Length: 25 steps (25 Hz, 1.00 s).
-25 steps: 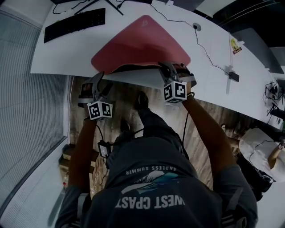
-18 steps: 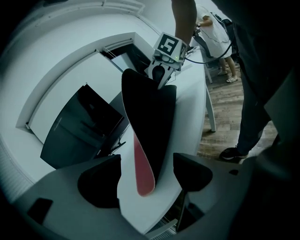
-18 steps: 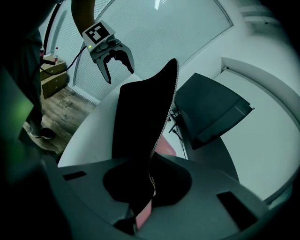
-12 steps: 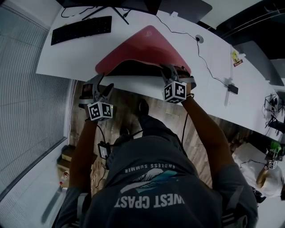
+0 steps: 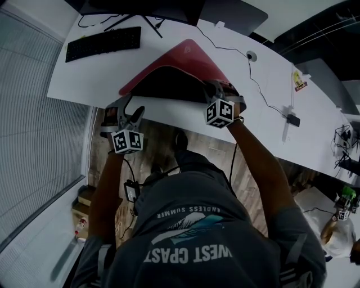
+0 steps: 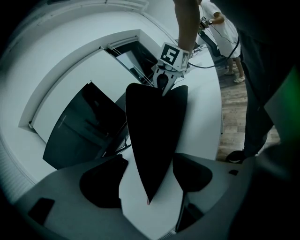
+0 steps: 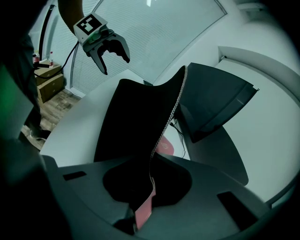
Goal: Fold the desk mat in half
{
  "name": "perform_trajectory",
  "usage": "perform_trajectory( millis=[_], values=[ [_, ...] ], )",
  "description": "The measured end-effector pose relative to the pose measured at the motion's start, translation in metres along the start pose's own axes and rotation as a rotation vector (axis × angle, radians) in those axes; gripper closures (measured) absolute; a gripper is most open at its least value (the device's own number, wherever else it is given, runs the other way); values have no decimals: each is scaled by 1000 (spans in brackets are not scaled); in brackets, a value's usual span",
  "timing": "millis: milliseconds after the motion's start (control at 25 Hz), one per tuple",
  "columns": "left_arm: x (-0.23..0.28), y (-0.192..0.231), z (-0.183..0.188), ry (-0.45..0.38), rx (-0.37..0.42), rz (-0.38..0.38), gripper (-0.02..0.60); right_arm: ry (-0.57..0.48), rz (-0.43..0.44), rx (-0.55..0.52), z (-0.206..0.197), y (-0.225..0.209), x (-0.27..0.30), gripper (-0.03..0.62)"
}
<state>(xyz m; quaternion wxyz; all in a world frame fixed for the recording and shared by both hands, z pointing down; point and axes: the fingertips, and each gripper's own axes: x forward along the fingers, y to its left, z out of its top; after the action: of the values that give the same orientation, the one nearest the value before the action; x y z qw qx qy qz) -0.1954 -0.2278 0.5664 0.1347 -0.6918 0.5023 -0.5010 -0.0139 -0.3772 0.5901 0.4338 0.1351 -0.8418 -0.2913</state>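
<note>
right gripper (image 5: 217,90): jaws closed on the near right corner of the desk mat (image 5: 188,53). a sliver of the mat's red top face shows between the pads. its marker cube (image 5: 220,112) sits behind the jaws, toward the person.

from this grip the mat's near edge is raised off the desk (image 5: 84,79). the black underside (image 5: 169,83) faces back toward the person. the red face slopes down and away beyond the jaws, with its far end resting on the desk.

left gripper (image 5: 130,108): jaws apart, holding nothing, well out to the left of the right gripper and about level with the desk's near edge. the mat's near left corner (image 5: 122,91) lies just ahead of these jaws, not touching them. in the left gripper view the dark underside shows as a long pointed shape beyond the open jaws, with the right gripper clamped at its far end.

below both grippers: wooden floor (image 5: 163,135).

farther ahead of the left gripper: a black keyboard (image 5: 104,43) lies flat on the desk, apart from the mat.

ahead of the right gripper, past the mat's far edge: a dark monitor (image 5: 169,7).

to the right of the right gripper: a thin cable (image 5: 264,80) runs across the white desk top.
</note>
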Motion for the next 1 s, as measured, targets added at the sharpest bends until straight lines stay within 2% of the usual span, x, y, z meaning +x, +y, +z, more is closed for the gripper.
perform_trajectory(
  millis=[240,480,720,840,1000],
  values=[
    [6,7,4,20,-10,-1,232,20,11,16,-12,-14,19,553],
    [13,11,-1,35,-18,18,232,45,52,60,-30,-24,43,551],
    [17,11,-4,64,-27,4,233,65,111,78,-46,-30,66,546],
    [22,9,-6,65,-33,6,233,80,170,89,-58,-27,79,545],
    [24,6,-9,84,-44,-6,233,86,296,128,-68,-20,95,542]
  ],
)
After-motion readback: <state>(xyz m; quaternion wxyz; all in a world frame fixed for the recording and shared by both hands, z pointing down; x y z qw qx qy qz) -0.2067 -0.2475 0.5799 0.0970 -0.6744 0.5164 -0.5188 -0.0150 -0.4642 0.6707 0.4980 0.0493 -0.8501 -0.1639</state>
